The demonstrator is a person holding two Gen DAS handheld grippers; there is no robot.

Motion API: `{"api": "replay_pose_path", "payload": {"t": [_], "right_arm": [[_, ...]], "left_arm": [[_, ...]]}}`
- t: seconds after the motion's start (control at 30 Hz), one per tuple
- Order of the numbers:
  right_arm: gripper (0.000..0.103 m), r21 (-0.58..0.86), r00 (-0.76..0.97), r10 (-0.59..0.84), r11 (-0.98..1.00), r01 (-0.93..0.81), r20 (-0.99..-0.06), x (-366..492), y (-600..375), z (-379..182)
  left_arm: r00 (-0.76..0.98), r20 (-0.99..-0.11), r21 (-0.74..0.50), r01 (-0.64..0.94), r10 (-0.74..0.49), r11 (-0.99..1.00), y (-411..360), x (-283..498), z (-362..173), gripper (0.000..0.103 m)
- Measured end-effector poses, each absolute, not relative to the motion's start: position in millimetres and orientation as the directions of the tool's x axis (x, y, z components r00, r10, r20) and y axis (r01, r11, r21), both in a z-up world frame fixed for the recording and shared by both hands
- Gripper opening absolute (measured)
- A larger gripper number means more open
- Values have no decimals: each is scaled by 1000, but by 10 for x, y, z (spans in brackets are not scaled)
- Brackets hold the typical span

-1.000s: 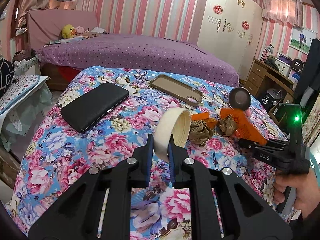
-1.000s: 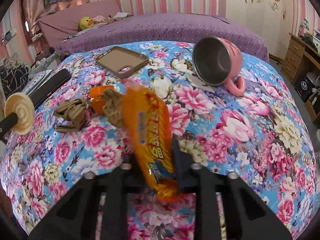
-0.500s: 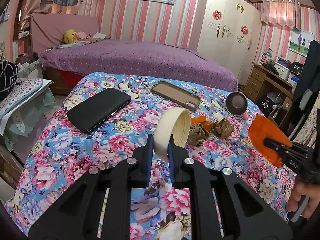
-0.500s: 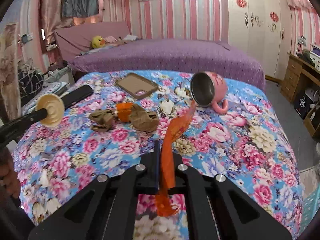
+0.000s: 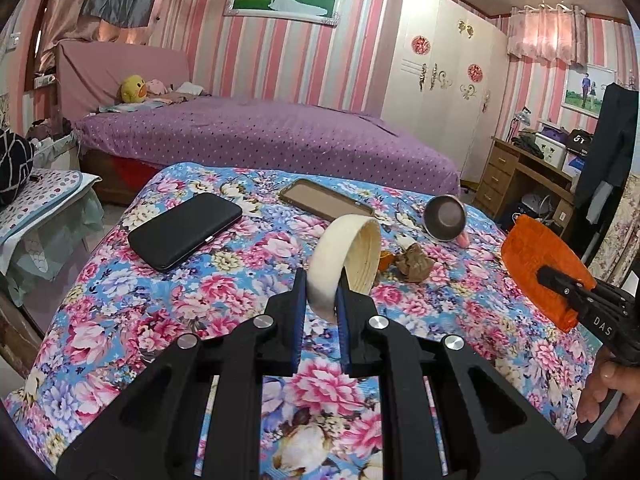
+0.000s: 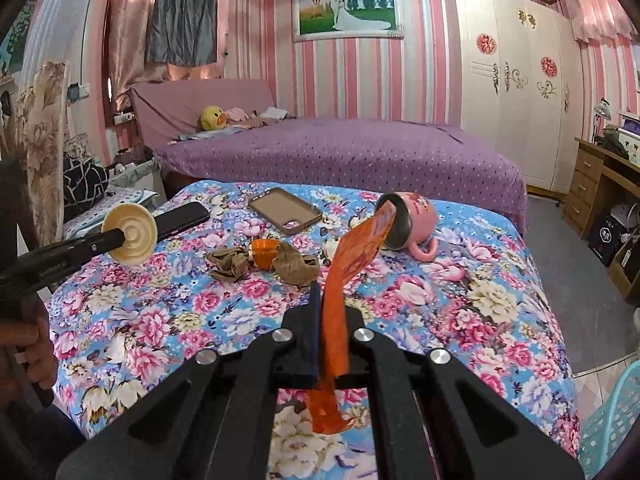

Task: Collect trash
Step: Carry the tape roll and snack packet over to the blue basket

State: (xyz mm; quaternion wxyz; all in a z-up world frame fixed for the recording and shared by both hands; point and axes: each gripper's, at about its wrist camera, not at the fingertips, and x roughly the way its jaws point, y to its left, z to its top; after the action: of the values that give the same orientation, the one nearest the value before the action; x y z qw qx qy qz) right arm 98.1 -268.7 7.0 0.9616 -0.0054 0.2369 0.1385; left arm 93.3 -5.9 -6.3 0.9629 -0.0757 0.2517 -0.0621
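Wrapper (image 6: 340,280), orange, pinched flat between right tongs (image 6: 330,332) and held in the air above the floral cloth (image 6: 460,320); lower end hanging below the pads, upper end rising in front of the mug (image 6: 416,220). Same wrapper (image 5: 540,276) seen side-on at right of the left view, clamped at the tong tips, clear of the cloth. Left tongs (image 5: 320,300) closed on the rim of a cream bowl (image 5: 348,256), bowl tipped on edge, off the cloth. On the counter beyond: two crumpled brown papers (image 6: 228,262) (image 6: 296,266) either side of a small orange cup (image 6: 264,252), touching it. Mug on its side, mouth toward the papers. Tan phone case (image 6: 285,210) and black phone (image 5: 186,230) farther back, apart. Teal basket (image 6: 612,420) low at right, off the counter. Purple bed (image 6: 340,152) behind.
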Motion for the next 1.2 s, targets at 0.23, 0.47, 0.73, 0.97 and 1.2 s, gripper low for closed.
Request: {"api": "replay_pose_path", "payload": {"t": [0.23, 0.47, 0.73, 0.97, 1.2], "right_arm": [[2, 53, 863, 253, 965, -256, -438, 897, -2777, 94], [2, 51, 869, 244, 968, -247, -429, 827, -2799, 94], [2, 54, 873, 246, 968, -247, -420, 771, -2794, 108], [2, 63, 880, 243, 969, -239, -409, 743, -2869, 154], [2, 76, 894, 222, 975, -209, -389, 703, -3064, 240]], "left_arm": [[868, -465, -180, 97, -172, 979, -153, 883, -45, 13], [868, -461, -177, 114, -185, 978, -213, 878, -43, 13], [870, -454, -183, 121, -193, 976, -223, 871, -27, 13], [874, -437, -190, 140, -211, 972, -300, 856, 26, 13], [870, -422, -182, 194, -255, 964, -546, 835, 98, 13]]}}
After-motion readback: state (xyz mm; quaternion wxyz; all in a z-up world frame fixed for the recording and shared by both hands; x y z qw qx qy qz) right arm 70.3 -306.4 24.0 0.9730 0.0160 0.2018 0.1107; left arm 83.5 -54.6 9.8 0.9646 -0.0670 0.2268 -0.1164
